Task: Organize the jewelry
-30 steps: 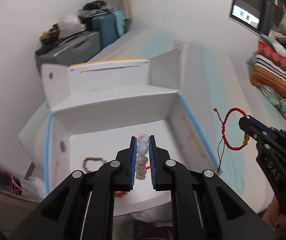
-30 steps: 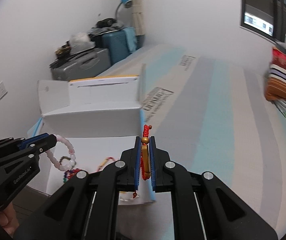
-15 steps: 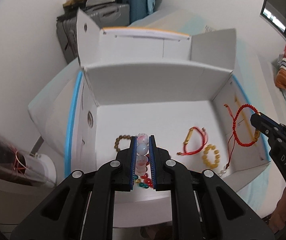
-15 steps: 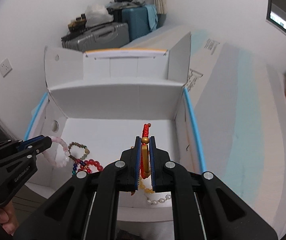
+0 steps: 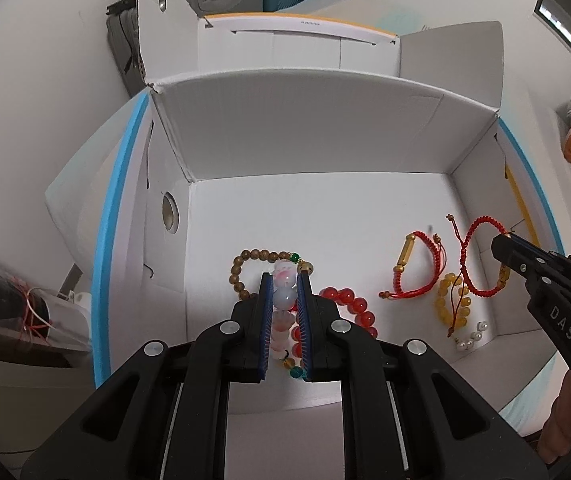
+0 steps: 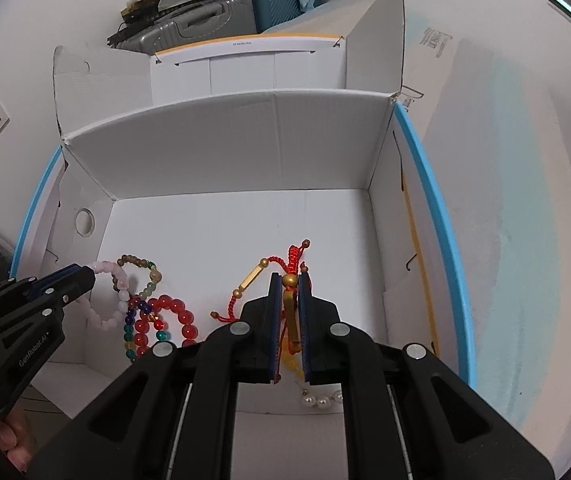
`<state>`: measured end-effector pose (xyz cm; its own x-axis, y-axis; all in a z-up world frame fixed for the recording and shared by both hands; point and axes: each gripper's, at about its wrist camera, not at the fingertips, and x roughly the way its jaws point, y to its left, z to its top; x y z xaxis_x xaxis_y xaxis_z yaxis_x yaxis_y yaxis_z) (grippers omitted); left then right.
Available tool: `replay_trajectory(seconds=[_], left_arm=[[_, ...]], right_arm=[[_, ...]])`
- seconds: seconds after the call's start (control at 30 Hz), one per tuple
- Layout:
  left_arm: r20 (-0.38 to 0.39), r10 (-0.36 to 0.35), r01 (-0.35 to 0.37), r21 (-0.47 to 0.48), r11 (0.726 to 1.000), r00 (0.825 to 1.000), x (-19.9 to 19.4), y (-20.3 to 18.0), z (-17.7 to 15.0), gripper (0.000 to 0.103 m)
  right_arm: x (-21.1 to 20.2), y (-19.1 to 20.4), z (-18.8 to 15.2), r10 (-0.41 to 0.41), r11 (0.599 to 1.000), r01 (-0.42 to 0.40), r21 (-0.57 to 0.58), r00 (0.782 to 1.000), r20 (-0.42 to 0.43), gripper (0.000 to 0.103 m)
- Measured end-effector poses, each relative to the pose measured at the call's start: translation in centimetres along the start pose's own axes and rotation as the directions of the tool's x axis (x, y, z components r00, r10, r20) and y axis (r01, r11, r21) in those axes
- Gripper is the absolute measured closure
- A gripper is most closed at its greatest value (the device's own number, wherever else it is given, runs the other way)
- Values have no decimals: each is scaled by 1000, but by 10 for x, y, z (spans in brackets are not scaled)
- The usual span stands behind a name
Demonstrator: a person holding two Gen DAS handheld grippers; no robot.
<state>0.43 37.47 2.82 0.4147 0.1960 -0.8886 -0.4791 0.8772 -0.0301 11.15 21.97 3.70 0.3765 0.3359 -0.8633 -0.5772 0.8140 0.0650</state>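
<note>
My left gripper is shut on a pink bead bracelet and holds it low over the left side of the open white box. My right gripper is shut on a red cord bracelet with a gold tube, over the box's right side. In the left wrist view that red cord bracelet hangs from the right gripper. In the right wrist view the pink bracelet hangs from the left gripper.
On the box floor lie a brown bead bracelet, a red bead bracelet, another red cord bracelet, yellow beads and pearls. Suitcases stand behind the box flaps. The striped mattress lies to the right.
Both grippers have moved forward and down over the box with their bracelets; the box floor and its jewelry are now much closer. Both stay shut.
</note>
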Motion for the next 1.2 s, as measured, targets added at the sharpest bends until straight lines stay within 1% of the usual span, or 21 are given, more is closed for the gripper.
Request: replay_trajectory(seconds=[0.03, 0.1, 0.13, 0.17, 0.2, 0.23, 0.27, 0.3, 0.37, 0.4, 0.43, 0.47, 0.5, 0.57, 0.6, 0.67, 0.73, 0.83, 0.93, 1.07, 1.2], left_arm=[[-4, 1, -1, -1, 1000, 1000, 2, 0, 0, 91], [-14, 7, -7, 0, 1000, 1000, 5, 0, 0, 89], [-16, 10, -10, 0, 1000, 1000, 6, 1, 0, 89], [-17, 10, -10, -1, 1000, 1000, 7, 1, -1, 88], [-15, 9, -10, -6, 1000, 1000, 7, 2, -1, 81], [-10, 6, -7, -14, 1000, 1000, 5, 4, -2, 76], [2, 3, -3, -23, 1000, 1000, 2, 6, -3, 69], [25, 5, -5, -29, 1000, 1000, -5, 7, -5, 63], [59, 19, -17, -36, 999, 998, -16, 9, -7, 53], [84, 21, -17, -39, 999, 996, -24, 10, -9, 47], [105, 22, -18, -40, 999, 994, -32, 11, -12, 44], [128, 26, -20, -42, 999, 991, -40, 11, -15, 37], [146, 30, -24, -43, 999, 989, -46, 10, -17, 31], [186, 46, -40, -38, 998, 981, -58, 9, -24, 26], [207, 53, -47, -34, 998, 977, -65, 7, -29, 19], [244, 47, -39, -38, 999, 969, -78, 7, -36, 12], [288, 34, -22, -44, 999, 957, -89, 5, -48, 8], [326, 39, -23, -51, 998, 945, -99, 3, -62, 6], [351, 33, -18, -47, 999, 936, -106, 1, -76, 6], [370, 25, -8, -46, 999, 929, -110, -1, -90, 6], [379, 34, -17, -47, 999, 925, -110, -2, -101, 6]], right_arm=[[1, 0, 0, 0, 1000, 0, 2, 1000, -4, 93], [5, 0, 0, 0, 1000, 0, 2, 1000, -7, 93], [6, 0, 0, -4, 1000, 4, 4, 1000, -9, 90], [7, 0, -1, 1, 1000, -1, 5, 1000, -10, 85], [4, -1, -2, 5, 1000, -5, 6, 1000, -7, 80], [2, -1, -3, 9, 1000, -9, 7, 1000, 0, 73], [-2, -1, -4, 13, 1000, -13, 10, 1000, 16, 68], [-8, -3, -5, 15, 1000, -15, 11, 999, 29, 64], [-21, -4, -6, 17, 1000, -18, 13, 997, 71, 48], [-31, -4, -8, 12, 1000, -14, 15, 995, 102, 45], [-39, -4, -9, 9, 1000, -11, 15, 992, 124, 40], [-47, -5, -10, 7, 1000, -9, 12, 989, 145, 35], [-56, -4, -12, 3, 1000, -4, 8, 985, 170, 33], [-71, -3, -17, -7, 1000, 6, 7, 976, 216, 22], [-79, -2, -20, -13, 1000, 12, 3, 970, 241, 20], [-93, 0, -27, -21, 1000, 23, -3, 960, 278, 12], [-104, 2, -35, -27, 1000, 30, -7, 949, 313, 8], [-113, 2, -45, -46, 999, 53, -11, 937, 346, 8], [-117, 3, -56, -53, 998, 62, -17, 936, 348, 8], [-121, 3, -71, -75, 996, 89, -21, 928, 366, 8], [-118, 2, -85, -72, 996, 85, -22, 932, 354, 8]])
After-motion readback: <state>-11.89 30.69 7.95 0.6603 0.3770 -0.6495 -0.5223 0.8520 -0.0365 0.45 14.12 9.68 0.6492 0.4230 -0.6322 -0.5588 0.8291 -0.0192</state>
